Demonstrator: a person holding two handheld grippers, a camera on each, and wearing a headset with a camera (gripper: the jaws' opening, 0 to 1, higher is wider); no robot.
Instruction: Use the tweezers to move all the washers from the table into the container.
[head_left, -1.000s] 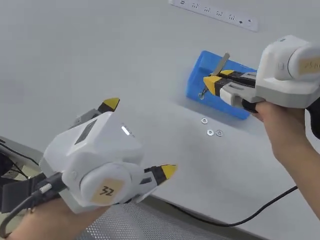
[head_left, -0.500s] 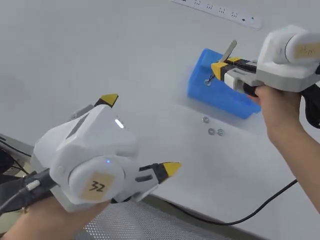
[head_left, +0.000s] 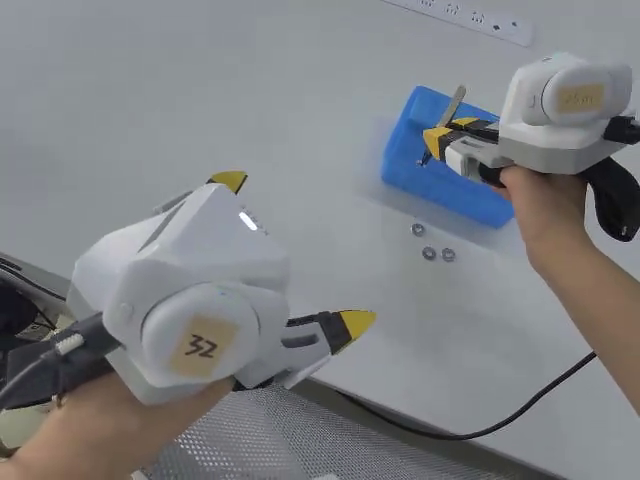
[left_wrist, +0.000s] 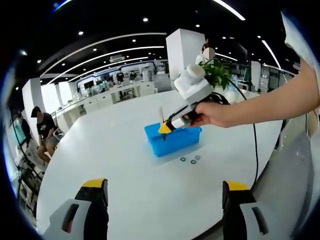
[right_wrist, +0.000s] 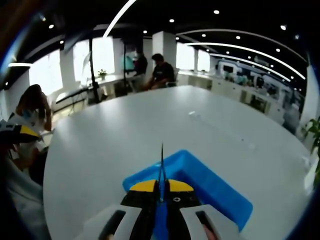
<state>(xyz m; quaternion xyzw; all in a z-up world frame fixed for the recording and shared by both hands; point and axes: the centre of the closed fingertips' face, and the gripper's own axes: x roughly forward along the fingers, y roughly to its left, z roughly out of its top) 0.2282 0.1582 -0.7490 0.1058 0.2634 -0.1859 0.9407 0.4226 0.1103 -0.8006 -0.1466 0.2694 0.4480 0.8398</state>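
My right gripper (head_left: 438, 140) is shut on a pair of metal tweezers (head_left: 455, 102) above the blue container (head_left: 455, 190). The tweezers' lower tip (head_left: 422, 160) points down into the container, and I cannot tell if it holds a washer. Three small washers (head_left: 429, 253) lie on the white table just in front of the container. In the left gripper view they show as washers (left_wrist: 192, 160) below the container (left_wrist: 172, 141) and the right gripper (left_wrist: 165, 128). The right gripper view has the tweezers (right_wrist: 161, 165) rising over the container (right_wrist: 215, 192). My left gripper (head_left: 292, 252) hangs open near the table's front edge, its jaws wide apart.
A white power strip (head_left: 470, 17) lies at the table's far edge. A black cable (head_left: 480, 432) trails from the right hand across the front right of the table (head_left: 200, 90). A grey mesh surface (head_left: 260, 440) sits below the table's front edge. Several people sit in the background.
The right gripper has risen slightly and carried the tweezers further over the container. The head camera has shifted. The left gripper stays open in about the same place.
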